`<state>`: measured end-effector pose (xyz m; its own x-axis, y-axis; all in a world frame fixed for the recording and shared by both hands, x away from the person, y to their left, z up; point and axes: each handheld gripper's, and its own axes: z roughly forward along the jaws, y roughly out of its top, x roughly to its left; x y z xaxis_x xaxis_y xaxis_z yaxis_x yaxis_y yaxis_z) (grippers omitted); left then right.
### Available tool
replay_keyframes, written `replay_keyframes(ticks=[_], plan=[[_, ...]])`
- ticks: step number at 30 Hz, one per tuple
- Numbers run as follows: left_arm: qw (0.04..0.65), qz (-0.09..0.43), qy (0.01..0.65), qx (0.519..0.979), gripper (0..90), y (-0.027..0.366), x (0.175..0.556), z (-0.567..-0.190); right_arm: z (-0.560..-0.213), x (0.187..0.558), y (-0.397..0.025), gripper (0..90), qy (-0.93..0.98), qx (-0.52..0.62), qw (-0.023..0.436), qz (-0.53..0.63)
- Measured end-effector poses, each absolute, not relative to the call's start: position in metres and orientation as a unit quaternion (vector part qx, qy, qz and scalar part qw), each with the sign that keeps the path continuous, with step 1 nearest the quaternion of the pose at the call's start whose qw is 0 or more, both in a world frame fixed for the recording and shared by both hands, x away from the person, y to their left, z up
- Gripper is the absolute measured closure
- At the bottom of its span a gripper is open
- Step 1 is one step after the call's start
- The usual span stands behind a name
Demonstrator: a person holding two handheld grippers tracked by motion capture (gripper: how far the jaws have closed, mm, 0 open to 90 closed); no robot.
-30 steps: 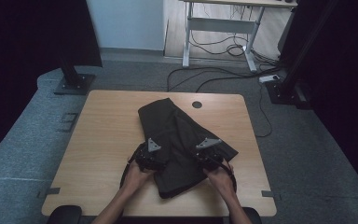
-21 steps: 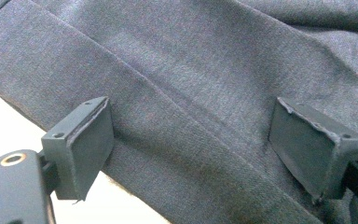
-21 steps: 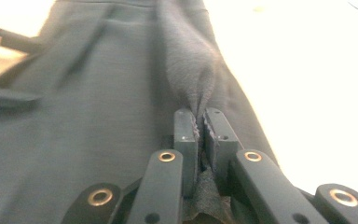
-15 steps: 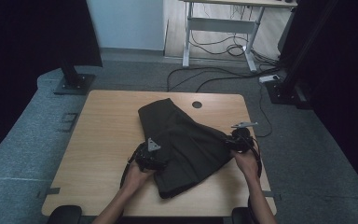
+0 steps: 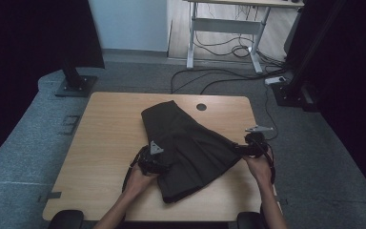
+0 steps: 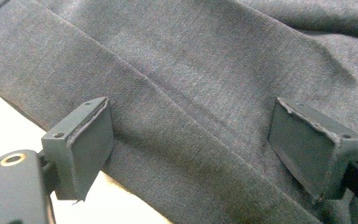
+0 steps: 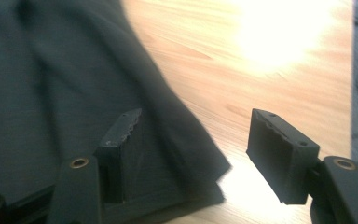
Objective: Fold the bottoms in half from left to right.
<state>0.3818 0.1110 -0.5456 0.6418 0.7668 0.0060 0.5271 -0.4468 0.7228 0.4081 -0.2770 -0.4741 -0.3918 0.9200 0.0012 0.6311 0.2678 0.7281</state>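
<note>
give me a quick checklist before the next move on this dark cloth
1. Left gripper open: ok, jaws stand wide apart over the dark cloth.
2. Right gripper open: ok, jaws apart, with the cloth's right corner lying between them.
3. Cloth caught in either gripper: cannot tell whether the pads touch the fabric; neither is closed on it.
4. Cloth fully on the table: ok, no edge hangs over.
5. Cloth flat: not ok, folds and ridges run across it.
6. Room on the table to spread it: ok, bare wood lies to the left and at the far edge.
</note>
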Motion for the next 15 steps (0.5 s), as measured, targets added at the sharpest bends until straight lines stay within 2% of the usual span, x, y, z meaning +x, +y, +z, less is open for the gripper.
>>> replay_keyframes(ticks=[3,8,15], plan=[[0.356,0.171,0.396,0.829,15.1,0.107,0.373,-0.537,-0.473,0.406,-0.270,35.0,0.783,0.480,0.208,0.336],[0.366,0.166,0.367,0.839,14.1,0.095,0.344,-0.516,-0.499,0.413,-0.265,29.2,0.797,0.480,0.177,0.320],[0.319,0.165,0.344,0.868,12.8,0.083,0.315,-0.530,-0.531,0.417,-0.271,26.8,0.790,0.506,0.171,0.301]])
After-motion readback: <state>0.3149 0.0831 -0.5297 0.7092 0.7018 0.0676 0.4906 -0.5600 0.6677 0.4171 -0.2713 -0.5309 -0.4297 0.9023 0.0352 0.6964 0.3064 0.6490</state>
